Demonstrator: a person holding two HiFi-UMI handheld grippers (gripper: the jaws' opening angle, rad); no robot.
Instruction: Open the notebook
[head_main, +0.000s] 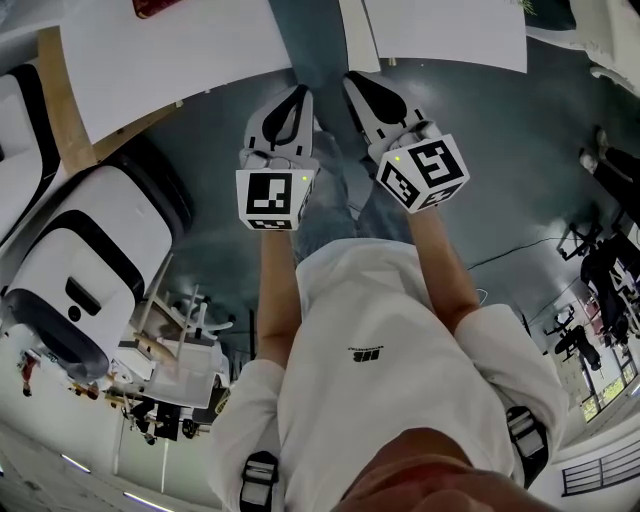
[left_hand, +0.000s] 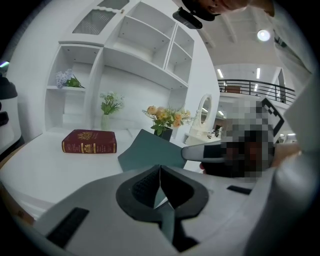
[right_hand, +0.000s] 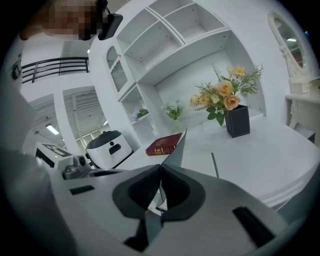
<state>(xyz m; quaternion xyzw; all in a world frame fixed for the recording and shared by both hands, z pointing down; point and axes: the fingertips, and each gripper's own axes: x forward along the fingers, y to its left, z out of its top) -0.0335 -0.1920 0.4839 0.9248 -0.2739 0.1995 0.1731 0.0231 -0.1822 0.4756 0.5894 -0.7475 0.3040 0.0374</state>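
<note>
1. The notebook (left_hand: 150, 150) has a smooth, matt teal cover that looks like card.
2. The red book (left_hand: 89, 141) has a leather-look cover with a faint sheen and gilt stamping.
3. The desk (left_hand: 55, 175) is smooth, satin white.
4. The left gripper (left_hand: 160, 172) has a matt pale-grey plastic shell. Its fingers (left_hand: 142, 186) are black, finely ribbed and look like rubber.
5. The flower pot (right_hand: 238, 121) is dark, smooth and slightly glossy.

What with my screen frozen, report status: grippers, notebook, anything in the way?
Left gripper, right gripper both shut on teal notebook. Its cover tilted up, partly open. Red book, flower vase well clear behind.
</note>
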